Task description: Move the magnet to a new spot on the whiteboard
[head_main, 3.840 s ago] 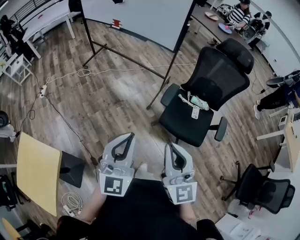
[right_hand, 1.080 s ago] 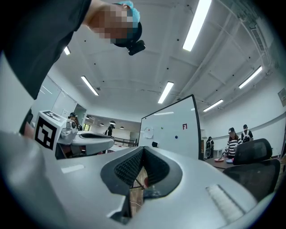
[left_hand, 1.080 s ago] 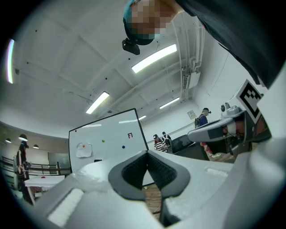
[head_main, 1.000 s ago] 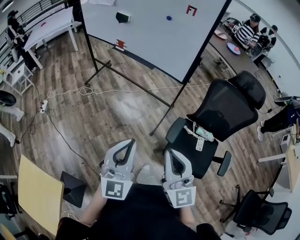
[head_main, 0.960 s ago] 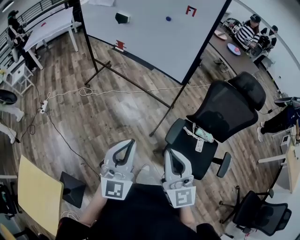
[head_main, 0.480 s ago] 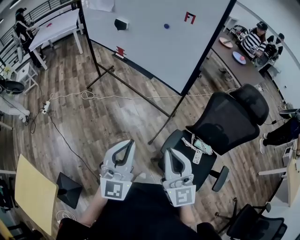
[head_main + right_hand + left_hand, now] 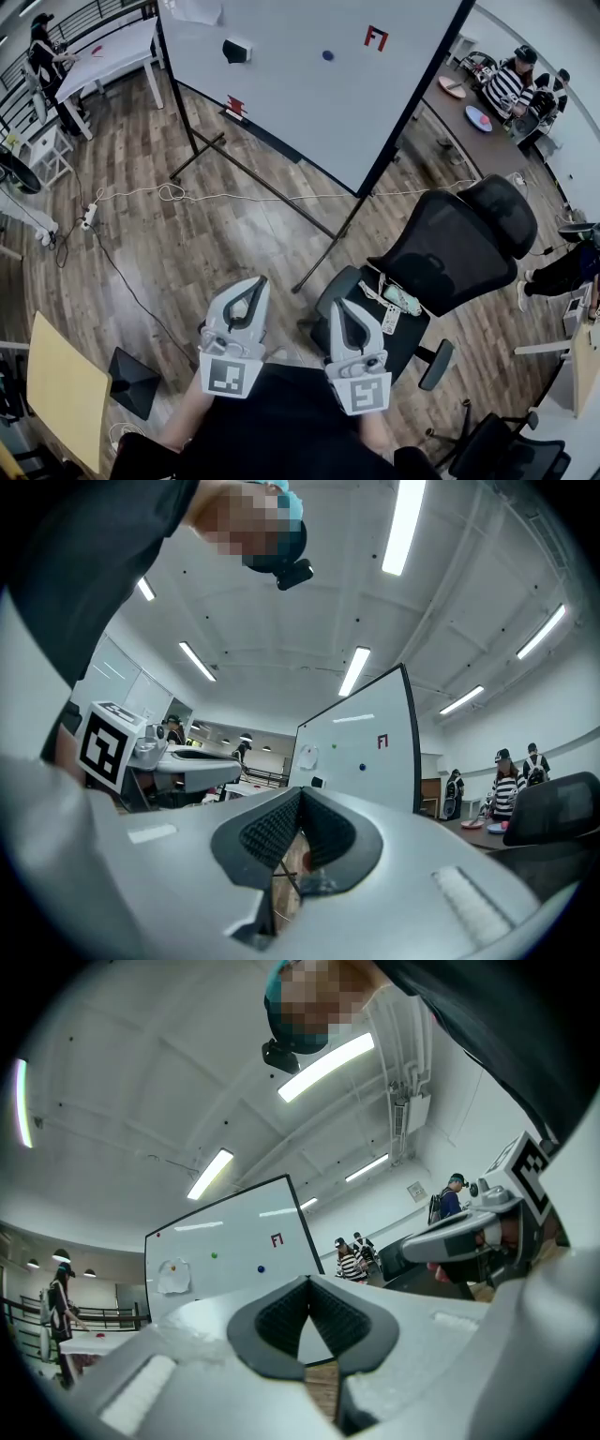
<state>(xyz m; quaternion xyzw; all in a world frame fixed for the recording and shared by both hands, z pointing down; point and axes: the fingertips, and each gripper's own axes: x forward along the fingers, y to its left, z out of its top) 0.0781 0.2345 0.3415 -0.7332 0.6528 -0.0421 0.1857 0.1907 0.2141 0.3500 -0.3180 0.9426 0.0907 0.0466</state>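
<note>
The whiteboard (image 7: pixel 309 84) stands on a black frame at the far side of the floor. A small blue magnet (image 7: pixel 327 55) sticks to it, left of a red mark (image 7: pixel 375 37), with a black eraser (image 7: pixel 234 51) further left. My left gripper (image 7: pixel 251 286) and right gripper (image 7: pixel 339 307) are held side by side close to my body, far from the board, both shut with nothing in them. In the left gripper view the blue magnet (image 7: pixel 261 1267) and a green magnet (image 7: pixel 214 1255) show above the left gripper (image 7: pixel 307 1283). The right gripper (image 7: pixel 300 794) also faces the blue magnet (image 7: pixel 362 767).
A black office chair (image 7: pixel 450 253) with a remote and cable on its seat stands at my right front. The board's stand legs (image 7: pixel 262 183) and a white cable (image 7: pixel 169 194) cross the wooden floor. A wooden table (image 7: pixel 61 394) is at my left. People sit at a table (image 7: pixel 511 80) at far right.
The whiteboard and chair have shifted in the head view as I moved towards the board; more of the board shows. Both grippers stay shut and side by side.
</note>
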